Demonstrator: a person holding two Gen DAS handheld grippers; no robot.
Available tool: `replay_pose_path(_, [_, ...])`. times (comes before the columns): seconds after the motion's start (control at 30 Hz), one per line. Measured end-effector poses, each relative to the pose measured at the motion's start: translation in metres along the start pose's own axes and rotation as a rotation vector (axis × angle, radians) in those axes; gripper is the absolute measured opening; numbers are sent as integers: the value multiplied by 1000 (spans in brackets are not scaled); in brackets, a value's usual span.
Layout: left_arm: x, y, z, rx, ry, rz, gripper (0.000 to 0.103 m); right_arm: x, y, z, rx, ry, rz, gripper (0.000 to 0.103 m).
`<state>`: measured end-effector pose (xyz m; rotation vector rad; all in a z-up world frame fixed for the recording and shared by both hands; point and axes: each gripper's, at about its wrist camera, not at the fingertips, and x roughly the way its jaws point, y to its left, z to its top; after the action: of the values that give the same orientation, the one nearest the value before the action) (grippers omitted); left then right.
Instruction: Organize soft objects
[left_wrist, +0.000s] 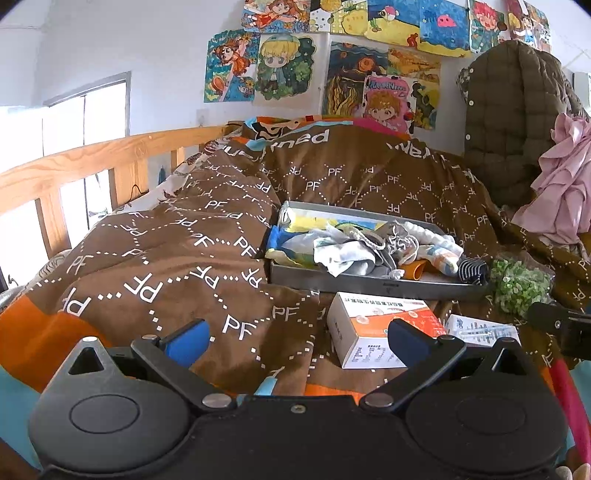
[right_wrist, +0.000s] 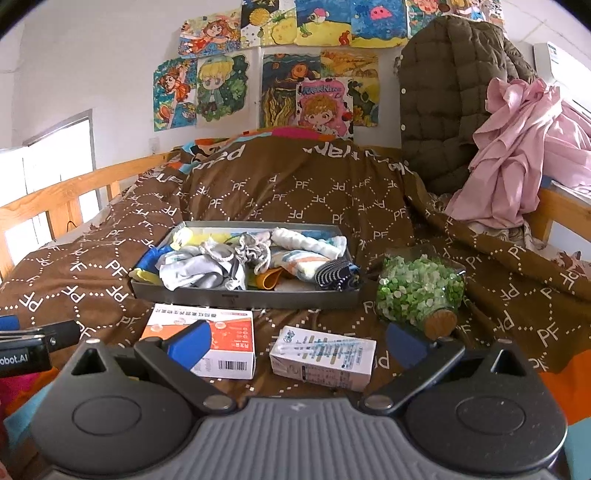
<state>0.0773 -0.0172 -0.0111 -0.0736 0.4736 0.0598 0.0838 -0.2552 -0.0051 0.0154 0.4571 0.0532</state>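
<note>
A grey tray sits on the brown PF-print blanket. It holds several soft items: pale socks, a white rolled cloth, a striped dark sock and an orange piece. My left gripper is open and empty, low over the blanket in front of the tray. My right gripper is open and empty, just in front of two small boxes.
An orange-and-white box and a white-blue box lie in front of the tray. A corked glass bottle of green beads lies at the tray's right. A wooden bed rail runs left. A quilted coat and pink cloth pile at right.
</note>
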Motion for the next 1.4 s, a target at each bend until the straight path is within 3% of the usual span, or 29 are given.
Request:
replay_pose_path(0.6, [5, 0, -1, -10, 6, 21, 102, 16, 2, -6, 7, 66, 30, 103])
replay_pose_path(1.4, [13, -3, -4, -2, -3, 34, 102, 13, 2, -7, -23, -42, -25, 103])
